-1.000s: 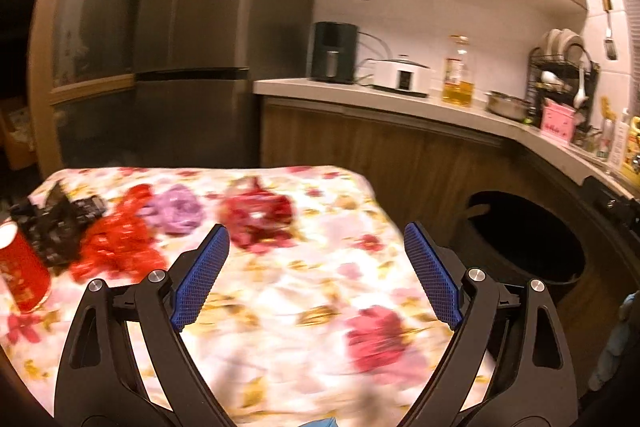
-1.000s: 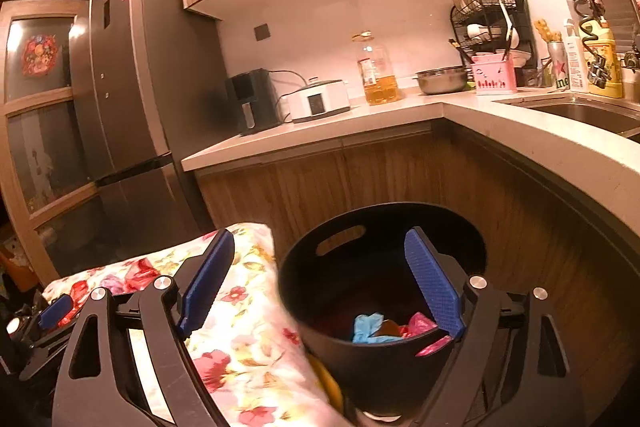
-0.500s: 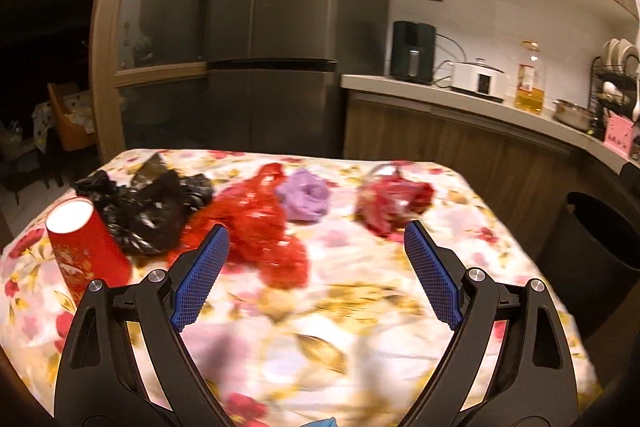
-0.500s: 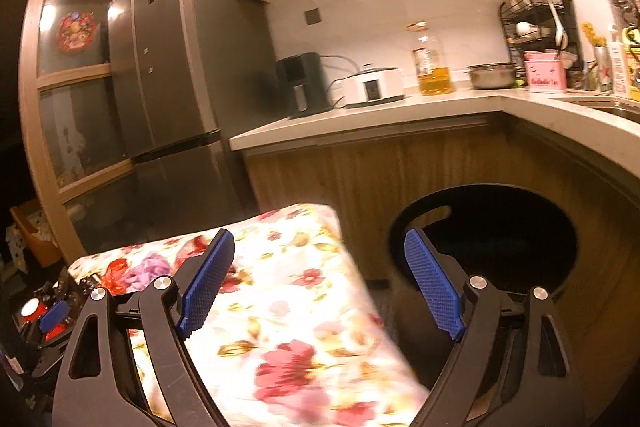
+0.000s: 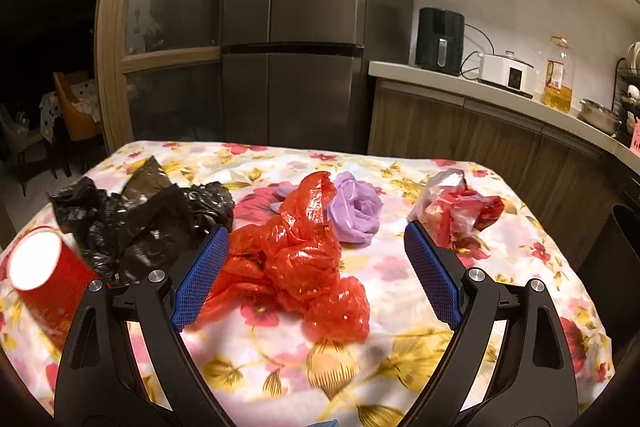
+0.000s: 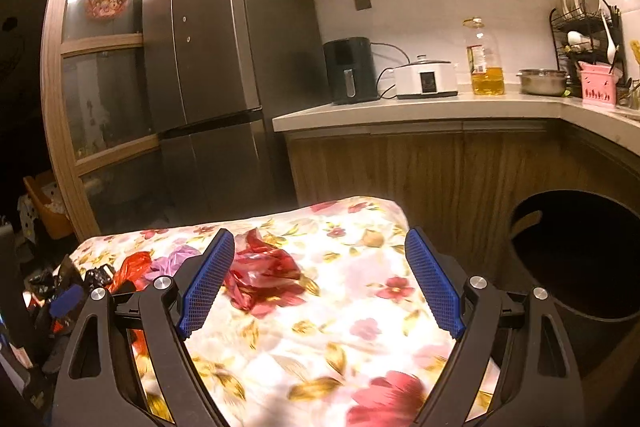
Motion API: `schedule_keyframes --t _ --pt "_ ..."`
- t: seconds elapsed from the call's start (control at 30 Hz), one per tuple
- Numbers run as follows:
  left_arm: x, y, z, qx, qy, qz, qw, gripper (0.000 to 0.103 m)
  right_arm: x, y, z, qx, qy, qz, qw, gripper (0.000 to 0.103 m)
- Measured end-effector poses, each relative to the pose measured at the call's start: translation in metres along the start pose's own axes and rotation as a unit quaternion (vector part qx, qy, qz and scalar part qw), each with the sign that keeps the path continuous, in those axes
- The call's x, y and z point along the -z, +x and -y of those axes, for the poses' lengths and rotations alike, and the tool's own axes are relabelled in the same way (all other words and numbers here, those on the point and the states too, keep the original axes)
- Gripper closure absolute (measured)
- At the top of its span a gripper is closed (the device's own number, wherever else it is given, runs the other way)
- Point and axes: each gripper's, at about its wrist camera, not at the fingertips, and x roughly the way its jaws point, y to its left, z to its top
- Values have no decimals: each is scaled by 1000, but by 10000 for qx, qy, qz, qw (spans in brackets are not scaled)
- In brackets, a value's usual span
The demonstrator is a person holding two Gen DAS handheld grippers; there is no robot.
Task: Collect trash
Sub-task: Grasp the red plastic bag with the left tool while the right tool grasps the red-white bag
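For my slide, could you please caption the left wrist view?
Open left claw faces crumpled red bag on floral tablecloth.

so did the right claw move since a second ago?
Yes. The right claw swung left: the round black plastic bin, earlier framed between its fingers, now sits right of them, with the floral tablecloth ahead.

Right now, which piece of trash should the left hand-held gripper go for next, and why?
Probably ease the open left hand-held gripper forward and down onto the crumpled red plastic bag. It lies on the flowered tablecloth right between the blue pads, nearest of all the trash, and nothing is held yet.
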Motion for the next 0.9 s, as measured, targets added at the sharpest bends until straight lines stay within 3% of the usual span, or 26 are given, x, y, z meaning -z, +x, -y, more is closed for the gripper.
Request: schedule_keyframes --t 0.23,0.53,0.9 --pt "-1 21 -8 142 -218 -279 9993 19 4 43 -22 9 -208 -74 9998 18" --pt "6 40 -16 284 -402 -634 9968 35 11 92 -40 -6 -280 -322 9991 18" --pt "13 44 -24 443 -532 -654 9954 60 21 124 -51 81 -433 -757 9962 18"
